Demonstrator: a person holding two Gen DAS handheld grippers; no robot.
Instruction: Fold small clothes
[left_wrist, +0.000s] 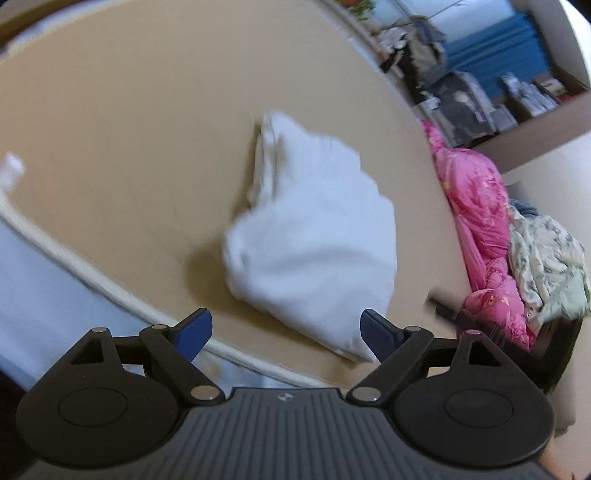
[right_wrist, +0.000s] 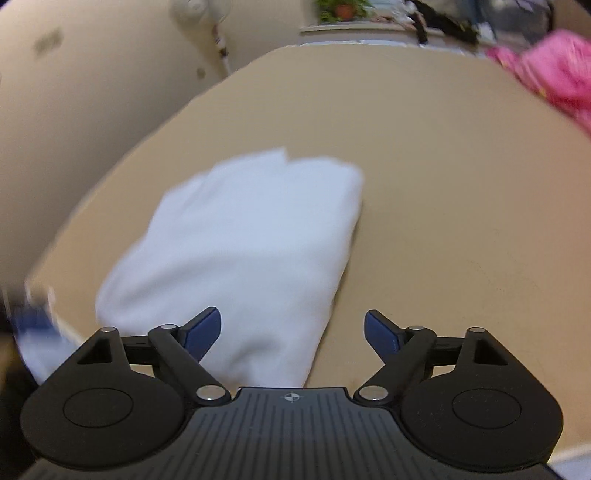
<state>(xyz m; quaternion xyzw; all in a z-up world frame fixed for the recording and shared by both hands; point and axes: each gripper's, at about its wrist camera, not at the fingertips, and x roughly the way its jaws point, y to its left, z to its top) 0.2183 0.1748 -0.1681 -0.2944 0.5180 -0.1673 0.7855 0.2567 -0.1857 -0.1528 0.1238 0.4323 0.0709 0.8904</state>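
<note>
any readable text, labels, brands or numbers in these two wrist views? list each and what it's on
No readable text in either view.
Left gripper body: a small round crosshair emblem, no letters.
Right gripper body: the same emblem, no letters.
White garment: no visible tag or print.
Shelf clutter behind the tan table: too blurred to read.
</note>
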